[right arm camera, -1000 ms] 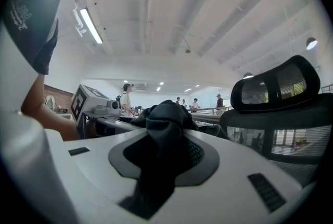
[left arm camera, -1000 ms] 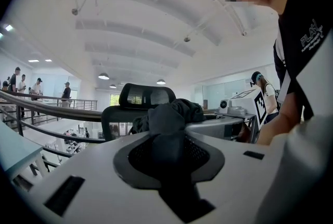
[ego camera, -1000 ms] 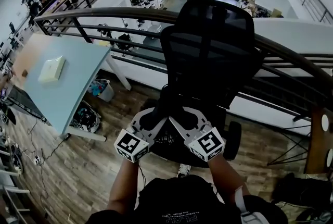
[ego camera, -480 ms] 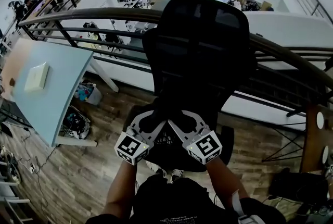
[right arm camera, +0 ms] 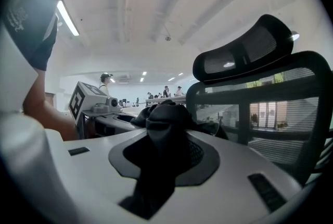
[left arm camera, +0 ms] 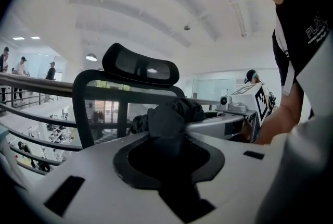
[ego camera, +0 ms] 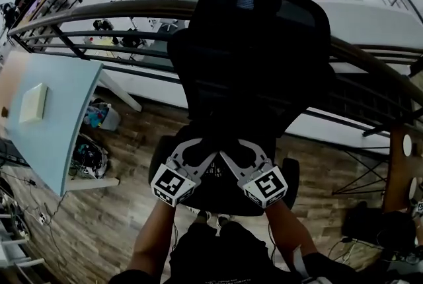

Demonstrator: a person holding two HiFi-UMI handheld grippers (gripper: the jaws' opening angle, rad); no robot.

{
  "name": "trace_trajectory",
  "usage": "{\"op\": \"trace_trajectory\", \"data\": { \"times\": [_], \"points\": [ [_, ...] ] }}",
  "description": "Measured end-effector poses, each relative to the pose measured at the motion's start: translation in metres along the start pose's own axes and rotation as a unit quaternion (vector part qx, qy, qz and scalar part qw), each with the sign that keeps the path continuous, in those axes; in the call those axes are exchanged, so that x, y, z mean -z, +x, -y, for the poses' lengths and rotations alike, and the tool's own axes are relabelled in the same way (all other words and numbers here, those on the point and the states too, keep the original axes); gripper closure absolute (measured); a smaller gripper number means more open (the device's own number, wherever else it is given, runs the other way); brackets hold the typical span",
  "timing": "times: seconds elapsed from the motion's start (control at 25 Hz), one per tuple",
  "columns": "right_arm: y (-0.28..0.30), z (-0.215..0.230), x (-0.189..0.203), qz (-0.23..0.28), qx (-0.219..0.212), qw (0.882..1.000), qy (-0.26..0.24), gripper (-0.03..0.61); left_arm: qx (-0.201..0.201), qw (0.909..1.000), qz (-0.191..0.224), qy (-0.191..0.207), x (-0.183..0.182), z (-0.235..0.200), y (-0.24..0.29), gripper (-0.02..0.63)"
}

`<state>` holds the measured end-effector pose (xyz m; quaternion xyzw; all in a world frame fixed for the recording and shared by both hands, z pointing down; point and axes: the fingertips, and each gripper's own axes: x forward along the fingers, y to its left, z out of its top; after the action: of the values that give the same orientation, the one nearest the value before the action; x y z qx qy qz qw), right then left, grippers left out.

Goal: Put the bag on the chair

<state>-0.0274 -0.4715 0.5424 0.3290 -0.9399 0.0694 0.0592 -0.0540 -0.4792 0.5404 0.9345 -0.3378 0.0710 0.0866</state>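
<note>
While both grippers hold it, the bag [left arm camera: 169, 113] hangs low in the middle of the head view, a bunch of black cloth just above the seat of the chair [ego camera: 251, 65]. I cannot tell if it touches the seat, because black lies on black there.

My left gripper [ego camera: 192, 152] has its jaws pressed onto one fold of the cloth. My right gripper [ego camera: 241, 154] has its jaws pressed onto another fold, just beside the first. The two grippers lean in toward each other, with their tips close together.

The chair's tall mesh back fills the middle of the head view, with the headrest at the top. A dark railing [ego camera: 99, 12] curves behind it. At the left edge stands a pale blue tabletop [ego camera: 66, 124] with a white box [ego camera: 33, 102] on it. A wooden floor [ego camera: 119, 223] runs under it all.
</note>
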Motion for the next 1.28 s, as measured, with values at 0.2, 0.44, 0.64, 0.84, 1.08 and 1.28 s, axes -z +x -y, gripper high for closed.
{"op": "trace_trajectory", "data": {
  "times": [0.2,0.44,0.64,0.84,1.08,1.28],
  "points": [
    [0.012,0.017,0.021,-0.02,0.005,1.0,0.006,0.463,0.005,0.9999,-0.017,0.001,0.022,-0.014,0.017,0.499],
    [0.025,0.037,0.054,-0.041,0.016,0.999,0.018,0.462,0.021,0.9989,-0.042,-0.001,0.053,-0.028,0.041,0.499],
    [0.034,0.043,0.081,-0.059,0.015,0.997,0.042,0.462,0.013,0.9976,-0.062,-0.026,0.082,-0.036,0.047,0.499],
    [0.04,0.053,0.085,-0.056,0.018,0.997,0.052,0.46,0.005,0.9977,-0.057,-0.037,0.086,-0.044,0.055,0.5],
    [0.043,0.064,0.097,-0.067,0.027,0.996,0.057,0.457,-0.008,0.997,-0.076,-0.006,0.093,-0.048,0.066,0.492],
    [0.047,0.066,0.099,-0.072,0.033,0.995,0.055,0.456,-0.015,0.9964,-0.083,0.0,0.097,-0.053,0.066,0.487]
  ]
}}
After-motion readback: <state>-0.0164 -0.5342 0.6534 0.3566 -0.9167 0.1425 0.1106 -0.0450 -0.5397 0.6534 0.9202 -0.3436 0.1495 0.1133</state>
